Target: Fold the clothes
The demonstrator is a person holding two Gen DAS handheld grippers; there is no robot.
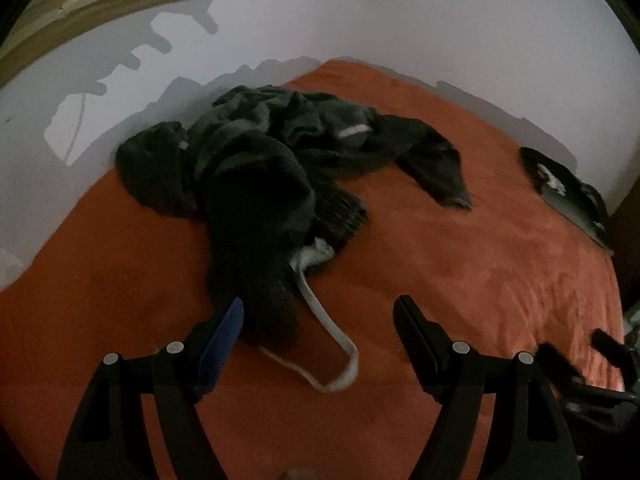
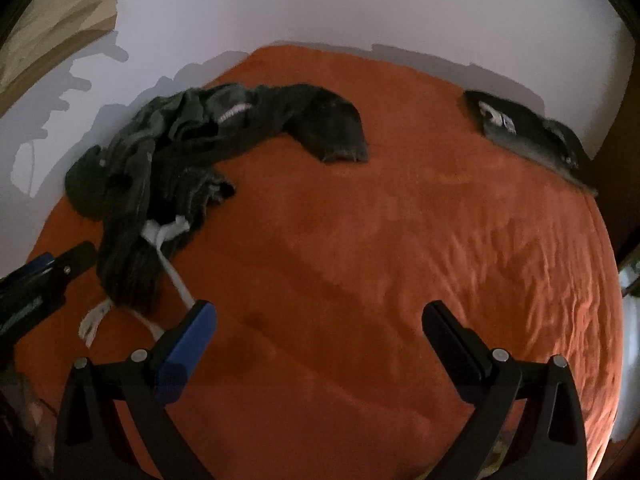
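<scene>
pile: dark clothes (image 1: 256, 168) crumpled ahead of left claw (image 1: 320, 312) | folded stack (image 2: 532, 132) far right of right claw (image 2: 320, 320) | both claws released, empty | progress: pile unfolded

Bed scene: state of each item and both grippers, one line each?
dark clothes pile: crumpled, unfolded, on the orange bedcover.
white drawstring: trailing loose from the pile.
folded dark garment: flat by the far edge.
left gripper: open, empty.
right gripper: open, empty.
</scene>
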